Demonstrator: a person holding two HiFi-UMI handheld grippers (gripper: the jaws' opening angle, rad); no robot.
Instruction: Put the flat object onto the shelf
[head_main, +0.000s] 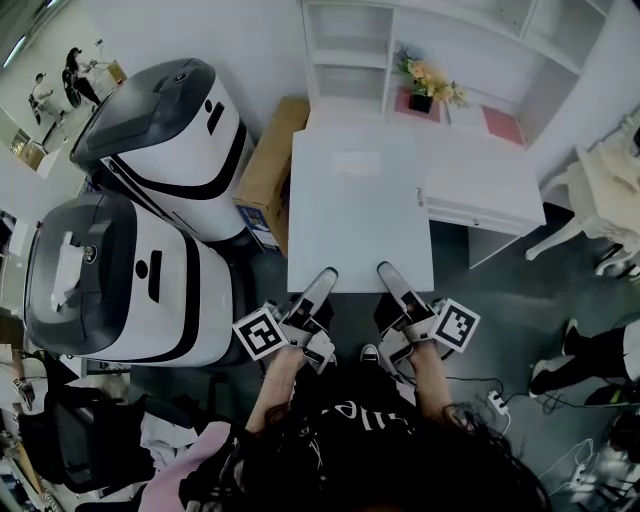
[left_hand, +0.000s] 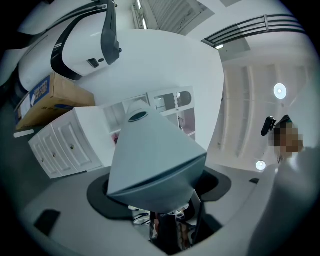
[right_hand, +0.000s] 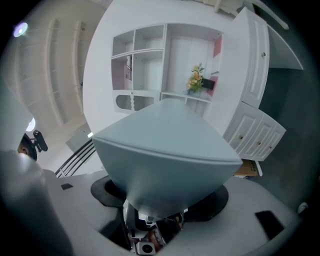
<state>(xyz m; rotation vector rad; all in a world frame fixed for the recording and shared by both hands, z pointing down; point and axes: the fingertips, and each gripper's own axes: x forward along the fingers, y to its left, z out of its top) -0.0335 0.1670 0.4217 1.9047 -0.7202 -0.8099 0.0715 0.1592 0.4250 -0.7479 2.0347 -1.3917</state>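
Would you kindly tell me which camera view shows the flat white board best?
The head view: the whole flat white board shows from above, all four edges in view. The left gripper view shows only one near corner, looming and foreshortened; the right gripper view likewise.

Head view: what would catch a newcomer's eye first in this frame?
A large flat white board fills the centre, held by its near edge in the left claw and right claw. Two bulky white-and-black machines stand at left, and a white shelf unit with flowers stands beyond the board.
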